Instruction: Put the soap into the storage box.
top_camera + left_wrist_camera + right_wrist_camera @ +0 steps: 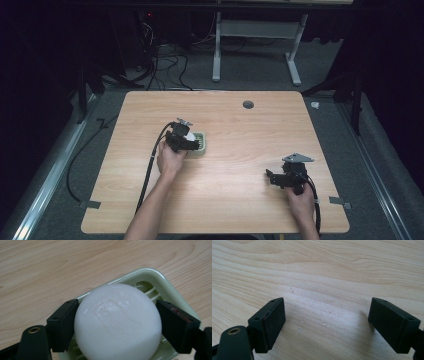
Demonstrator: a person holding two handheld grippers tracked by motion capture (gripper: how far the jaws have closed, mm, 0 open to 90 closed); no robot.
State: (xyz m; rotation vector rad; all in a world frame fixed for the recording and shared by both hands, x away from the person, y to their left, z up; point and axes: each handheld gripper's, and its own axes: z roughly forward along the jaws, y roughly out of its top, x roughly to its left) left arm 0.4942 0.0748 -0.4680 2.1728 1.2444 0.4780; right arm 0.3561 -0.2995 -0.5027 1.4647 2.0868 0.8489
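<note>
A round white bar of soap [117, 315] sits between the jaws of my left gripper [117, 330], which is shut on it, each jaw pressed against one side. Just beneath it lies a pale green slatted soap dish [150, 273]. In the high view my left gripper [187, 137] hovers over the soap dish [202, 149] at the table's middle left. My right gripper [272, 176] is at the front right of the table. Its jaws stand wide open over bare wood, and my right gripper [327, 325] has nothing between them.
The wooden table [240, 200] has a dark cable hole [248, 104] near its back edge. Bits of grey tape [340, 201] mark the front corners. Behind the table, cables [165, 65] lie on the floor beside a white desk frame [255, 45].
</note>
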